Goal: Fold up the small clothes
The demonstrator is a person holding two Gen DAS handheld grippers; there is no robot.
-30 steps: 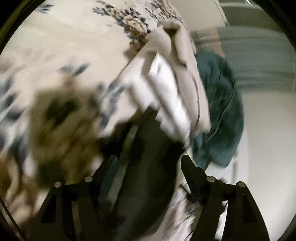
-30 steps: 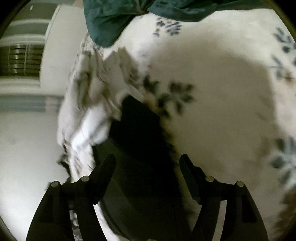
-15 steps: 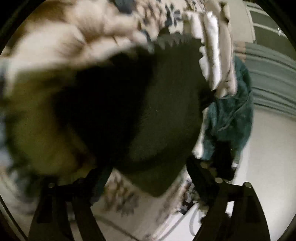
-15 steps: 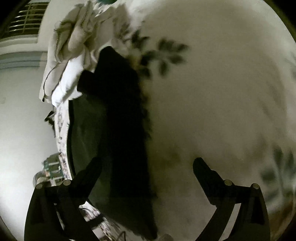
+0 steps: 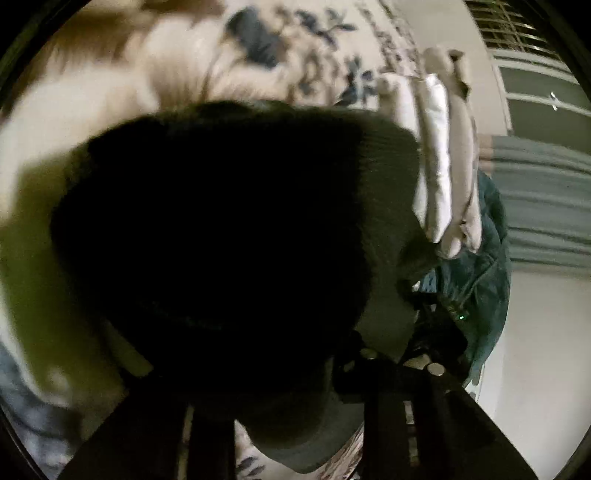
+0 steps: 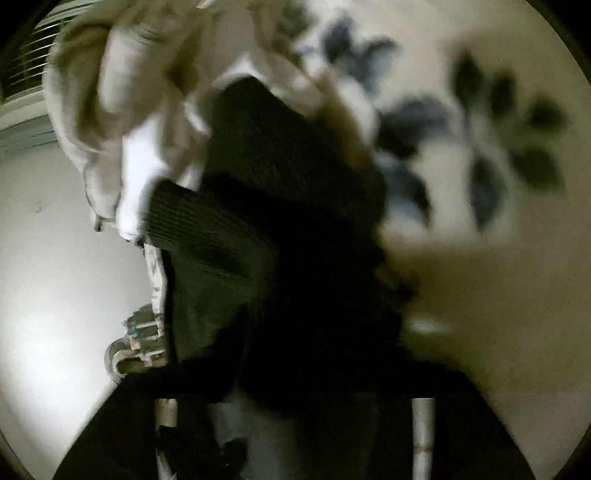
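Closing on a black ribbed garment [image 5: 229, 251] at the floral bedspread's [image 5: 110, 96] edge, left gripper [image 5: 280, 373] & right gripper [image 6: 306, 354] both narrow their fingers w/ dark cloth between. Pad contact can't be told in the blur. Folded pale clothes [image 6: 122, 122] sit just beside, along the same edge.

A cream bedspread [image 5: 110, 96] printed with blue flowers is seen spread wide. At its far edge a teal blanket [image 5: 484, 258] is draped, hanging toward a pale floor [image 5: 535, 350]. Beyond the bedspread's edge, slatted window blinds [image 5: 495, 26] are glimpsed, blurred.
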